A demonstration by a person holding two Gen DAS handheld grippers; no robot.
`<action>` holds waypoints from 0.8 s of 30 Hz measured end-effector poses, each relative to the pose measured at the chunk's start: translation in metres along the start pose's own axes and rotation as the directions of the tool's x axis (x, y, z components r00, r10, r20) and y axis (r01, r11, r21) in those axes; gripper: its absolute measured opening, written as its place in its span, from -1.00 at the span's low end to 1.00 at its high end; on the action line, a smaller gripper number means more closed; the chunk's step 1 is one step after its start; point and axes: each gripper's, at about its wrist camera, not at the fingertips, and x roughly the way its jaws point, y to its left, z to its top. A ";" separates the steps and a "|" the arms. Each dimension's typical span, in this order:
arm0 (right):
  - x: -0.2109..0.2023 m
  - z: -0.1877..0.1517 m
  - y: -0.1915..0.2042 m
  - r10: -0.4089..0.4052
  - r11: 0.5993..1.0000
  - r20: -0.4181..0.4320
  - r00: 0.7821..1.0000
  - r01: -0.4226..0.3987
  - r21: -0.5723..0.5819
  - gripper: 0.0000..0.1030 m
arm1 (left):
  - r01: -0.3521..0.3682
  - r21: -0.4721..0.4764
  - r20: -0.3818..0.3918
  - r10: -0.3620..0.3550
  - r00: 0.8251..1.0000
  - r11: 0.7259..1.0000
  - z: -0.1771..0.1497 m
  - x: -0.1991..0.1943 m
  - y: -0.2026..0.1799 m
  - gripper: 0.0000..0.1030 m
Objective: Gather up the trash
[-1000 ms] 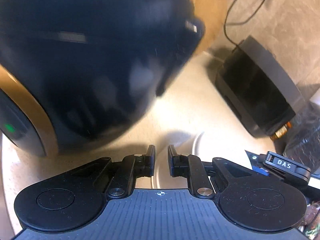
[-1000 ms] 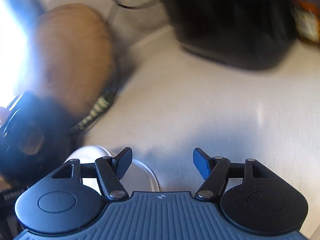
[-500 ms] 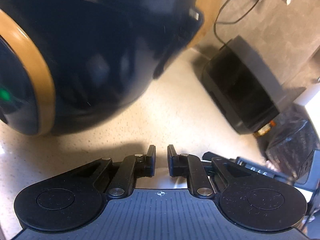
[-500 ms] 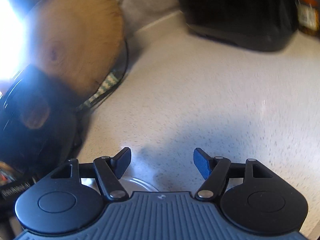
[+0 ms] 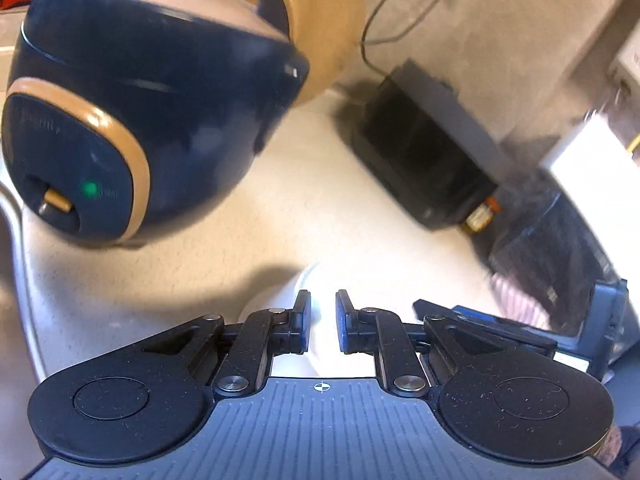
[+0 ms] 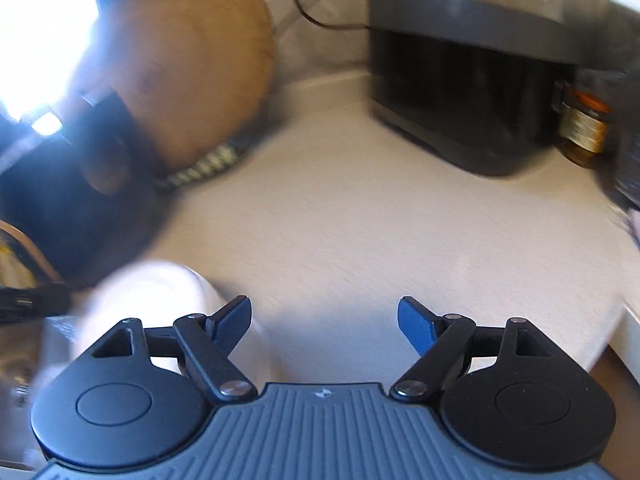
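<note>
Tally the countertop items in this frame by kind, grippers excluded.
Appliances: 2, a navy rice cooker and a black box-shaped appliance.
Wooden boards: 1, the round board against the wall.
Jars: 1, orange-lidded jar.
White cups: 1, the white cup, blurred.
Total: 5

Navy cooker [image 5: 160, 92] with gold trim (green light), speckled cream counter [image 6: 360, 220].

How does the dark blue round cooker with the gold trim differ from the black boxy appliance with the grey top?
The dark blue round cooker is bulbous with a gold-trimmed panel; the black boxy appliance is angular with a flat grey top. The cooker shows a lit green light; no light shows on the boxy appliance. The cooker stands before a wooden board; the boxy appliance sits against the wall. Both rest on the pale countertop.
</note>
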 end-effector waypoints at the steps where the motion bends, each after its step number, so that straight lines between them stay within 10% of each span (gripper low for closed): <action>1: 0.003 -0.005 -0.002 0.002 1.000 -0.015 1.000 -0.002 0.016 0.58 | -0.020 0.009 -0.011 0.020 1.000 1.000 -0.003 0.004 -0.002 -0.62; 4: 0.013 -0.018 -0.004 0.040 0.997 -0.047 0.998 -0.036 0.067 0.57 | -0.015 -0.017 -0.004 0.014 1.000 1.000 -0.008 0.005 0.006 -0.33; 24: 0.033 -0.023 -0.017 0.289 0.895 -0.004 0.957 -0.268 0.357 0.56 | -0.048 -0.038 0.029 0.049 0.998 0.998 -0.007 0.003 0.018 -0.02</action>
